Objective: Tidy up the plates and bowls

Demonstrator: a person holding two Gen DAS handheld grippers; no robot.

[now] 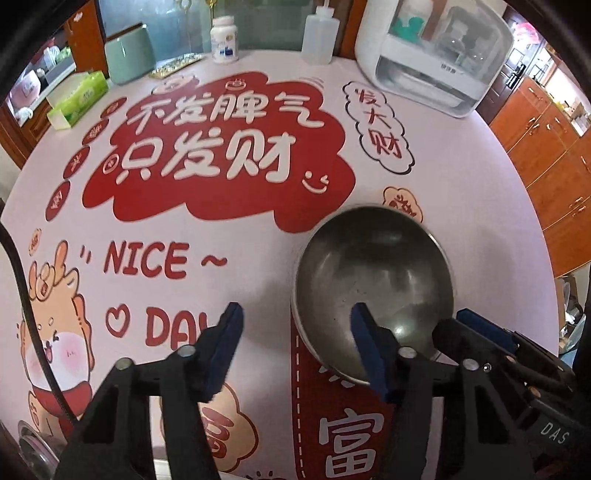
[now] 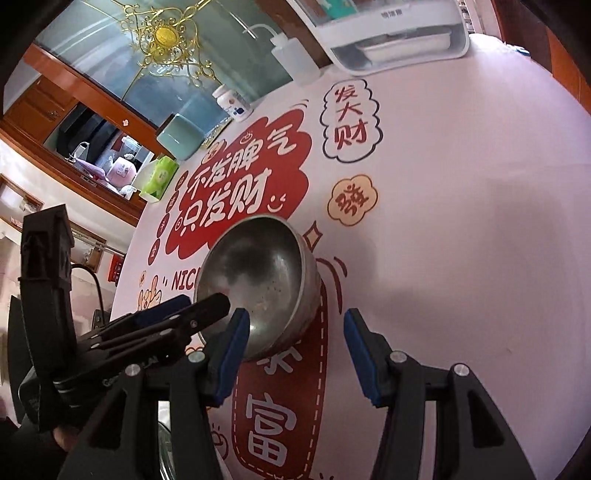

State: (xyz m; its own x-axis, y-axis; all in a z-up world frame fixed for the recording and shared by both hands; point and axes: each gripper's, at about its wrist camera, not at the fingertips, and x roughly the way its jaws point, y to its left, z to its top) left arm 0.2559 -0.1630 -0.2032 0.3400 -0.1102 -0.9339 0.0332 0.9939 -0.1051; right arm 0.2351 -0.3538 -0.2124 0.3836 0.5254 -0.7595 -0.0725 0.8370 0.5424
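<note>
A steel bowl (image 1: pixel 373 280) stands upright on the pink printed table mat (image 1: pixel 258 206). My left gripper (image 1: pixel 295 325) is open; its right finger (image 1: pixel 369 347) reaches over the bowl's near rim into the bowl, its left finger stands outside it. My right gripper (image 2: pixel 293 332) is open around the bowl's near right wall (image 2: pixel 258 273), its left finger (image 2: pixel 232 350) over the rim. Each gripper shows in the other's view, the right one (image 1: pixel 491 343) at the bowl's right, the left one (image 2: pixel 177 317) at its left.
A white dish dryer cabinet (image 1: pixel 436 51) stands at the back right. A squeeze bottle (image 1: pixel 319 33), a pill bottle (image 1: pixel 224 38), a green canister (image 1: pixel 129 55) and a tissue box (image 1: pixel 79 98) line the back edge. Another steel rim (image 1: pixel 33 446) shows at the near left.
</note>
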